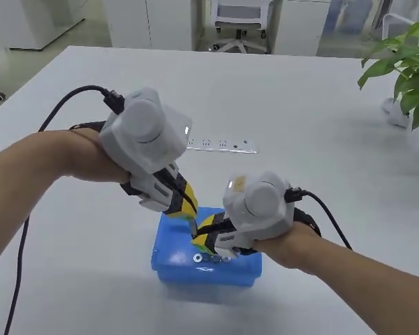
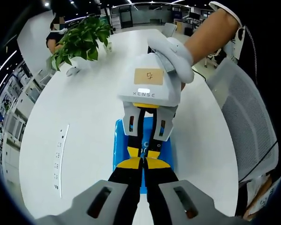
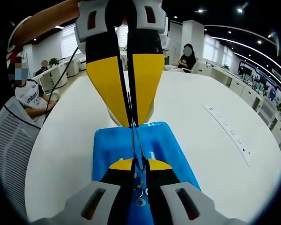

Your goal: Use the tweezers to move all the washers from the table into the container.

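Note:
A blue container (image 1: pixel 173 259) lies on the white table, with several small metal washers (image 1: pixel 208 258) in a row at its near edge. Both grippers meet tip to tip just above it. In the right gripper view, thin metal tweezers (image 3: pixel 135 140) run from my right gripper (image 3: pixel 140 165) up to the left gripper's yellow fingertips (image 3: pixel 112 84). Each gripper is shut on one end of the tweezers. The washers (image 3: pixel 139 191) sit on the blue surface (image 3: pixel 166 140) right under my right jaws. In the head view the left gripper (image 1: pixel 189 210) comes down from the upper left and the right gripper (image 1: pixel 204 239) from the right.
A white power strip (image 1: pixel 221 145) lies on the table behind the container. A potted plant (image 1: pixel 410 66) stands at the far right edge, and an office chair (image 1: pixel 240 21) is beyond the table. A black cable (image 1: pixel 63 105) trails from the left gripper. People sit in the background.

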`<state>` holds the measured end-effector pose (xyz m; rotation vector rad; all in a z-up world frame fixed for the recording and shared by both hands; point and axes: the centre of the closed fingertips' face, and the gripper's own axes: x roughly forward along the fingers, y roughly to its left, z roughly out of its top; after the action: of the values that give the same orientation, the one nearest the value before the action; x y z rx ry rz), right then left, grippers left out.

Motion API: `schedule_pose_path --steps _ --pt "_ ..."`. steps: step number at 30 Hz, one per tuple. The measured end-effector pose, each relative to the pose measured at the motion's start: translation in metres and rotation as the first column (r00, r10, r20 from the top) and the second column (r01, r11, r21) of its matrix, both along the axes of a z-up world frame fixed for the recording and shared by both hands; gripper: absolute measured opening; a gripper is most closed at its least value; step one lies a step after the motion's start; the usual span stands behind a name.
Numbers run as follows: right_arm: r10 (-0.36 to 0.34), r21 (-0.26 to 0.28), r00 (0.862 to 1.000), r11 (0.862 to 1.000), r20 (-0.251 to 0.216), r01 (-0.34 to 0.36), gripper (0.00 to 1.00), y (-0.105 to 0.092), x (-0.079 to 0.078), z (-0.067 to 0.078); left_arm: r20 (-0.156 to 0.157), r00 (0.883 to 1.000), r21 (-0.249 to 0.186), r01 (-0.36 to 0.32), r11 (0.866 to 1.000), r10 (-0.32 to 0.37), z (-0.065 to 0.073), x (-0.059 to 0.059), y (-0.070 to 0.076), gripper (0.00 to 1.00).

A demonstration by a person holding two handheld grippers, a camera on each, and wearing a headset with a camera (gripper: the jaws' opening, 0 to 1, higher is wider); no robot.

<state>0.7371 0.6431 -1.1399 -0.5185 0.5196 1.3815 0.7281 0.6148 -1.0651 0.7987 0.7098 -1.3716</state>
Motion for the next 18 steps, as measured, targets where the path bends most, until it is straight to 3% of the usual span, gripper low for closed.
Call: schedule_pose_path --steps 18 --pt "0.009 -0.027 1.000 1.000 -0.007 -0.009 0.11 -0.0006 0.0004 -0.0104 -0.006 1.000 -0.001 -0.009 1.000 0.009 -0.0106 0.0018 0.0004 0.05"
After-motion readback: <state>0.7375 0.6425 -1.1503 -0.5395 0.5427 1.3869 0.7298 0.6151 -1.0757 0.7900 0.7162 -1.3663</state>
